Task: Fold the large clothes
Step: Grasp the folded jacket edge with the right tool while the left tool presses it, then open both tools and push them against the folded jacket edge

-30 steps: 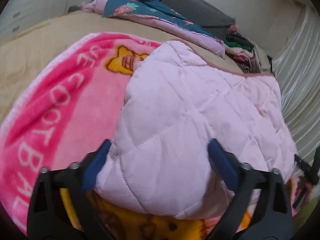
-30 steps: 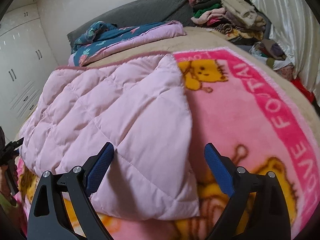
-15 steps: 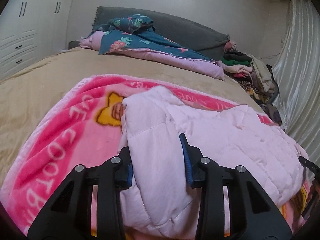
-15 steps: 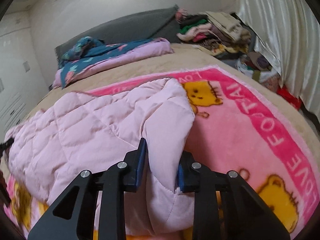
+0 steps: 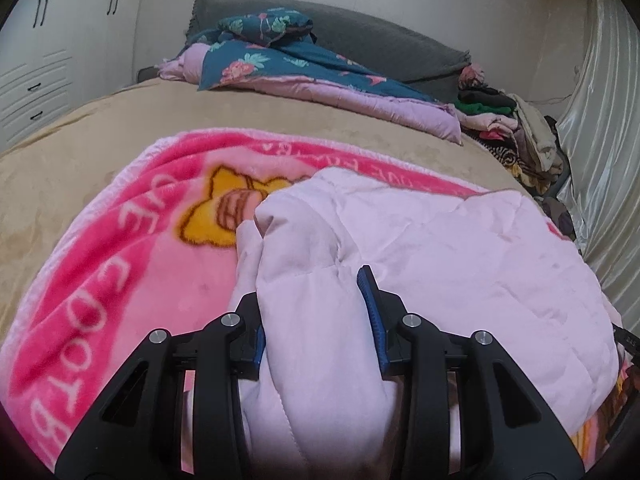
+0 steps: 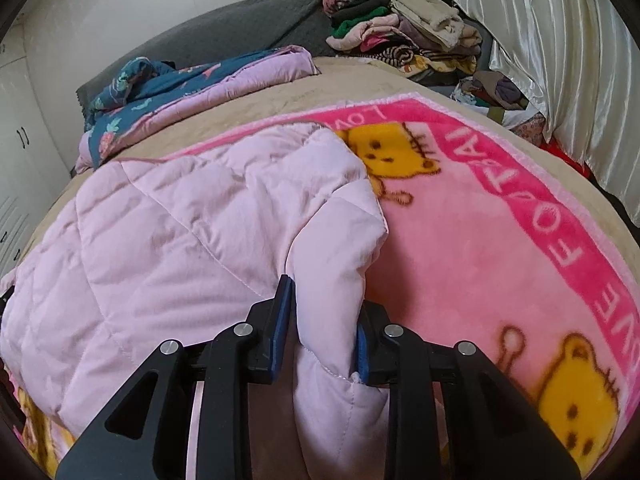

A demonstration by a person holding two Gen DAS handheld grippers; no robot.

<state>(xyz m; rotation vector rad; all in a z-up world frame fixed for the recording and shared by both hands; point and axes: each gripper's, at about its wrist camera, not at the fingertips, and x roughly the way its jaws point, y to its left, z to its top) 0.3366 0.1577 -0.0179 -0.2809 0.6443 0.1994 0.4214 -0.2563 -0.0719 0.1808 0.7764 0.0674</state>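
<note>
Change since earlier: both pairs of jaws, spread wide around the flat pale pink quilted garment (image 5: 460,248) a second ago, are now clamped on bunched folds of it, and its near corners are drawn up off the blanket.
Left gripper (image 5: 316,320): jaws clenched on a thick fold at the garment's left near corner; the padding bulges up between the blue pads.
Right gripper (image 6: 324,320): jaws gripping the right near corner, easing slightly apart with the fold between them and both pads touching it.
Garment position: spread across the pink cartoon blanket (image 6: 500,240) on the bed (image 5: 100,128), between the two grippers.
Pose: both grippers angle downward toward the bed, fingers pointing toward the headboard (image 5: 380,40).
</note>
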